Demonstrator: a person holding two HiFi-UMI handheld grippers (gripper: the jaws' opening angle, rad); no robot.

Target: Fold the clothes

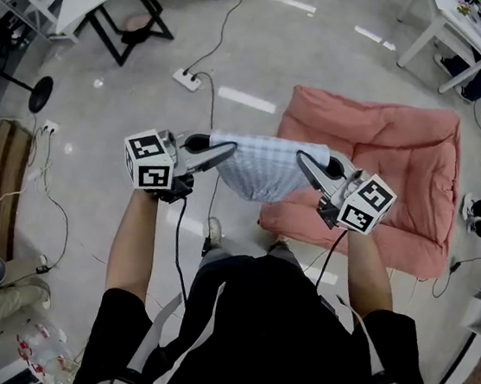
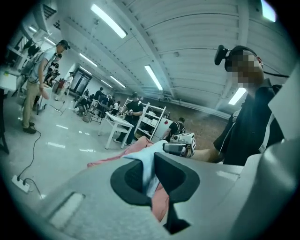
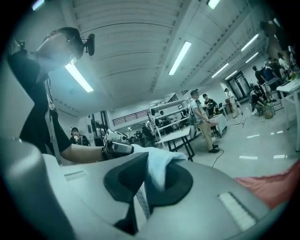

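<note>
A pale blue checked garment [image 1: 263, 165] hangs stretched between my two grippers, held up in the air above the floor. My left gripper [image 1: 231, 149] is shut on its left corner, and the cloth [image 2: 146, 169] shows pinched between the black pads. My right gripper [image 1: 300, 158] is shut on the right corner, where the cloth [image 3: 157, 172] bunches over the pads. The two grippers point toward each other, roughly level. The garment's lower edge sags in front of a pink cushion [image 1: 383, 161] that lies on the floor beyond.
A power strip [image 1: 187, 79] with cables lies on the floor to the left. White tables [image 1: 451, 39] stand at the back right and a black-legged table [image 1: 123, 16] at the back left. Several people stand or sit in the room [image 2: 35, 79].
</note>
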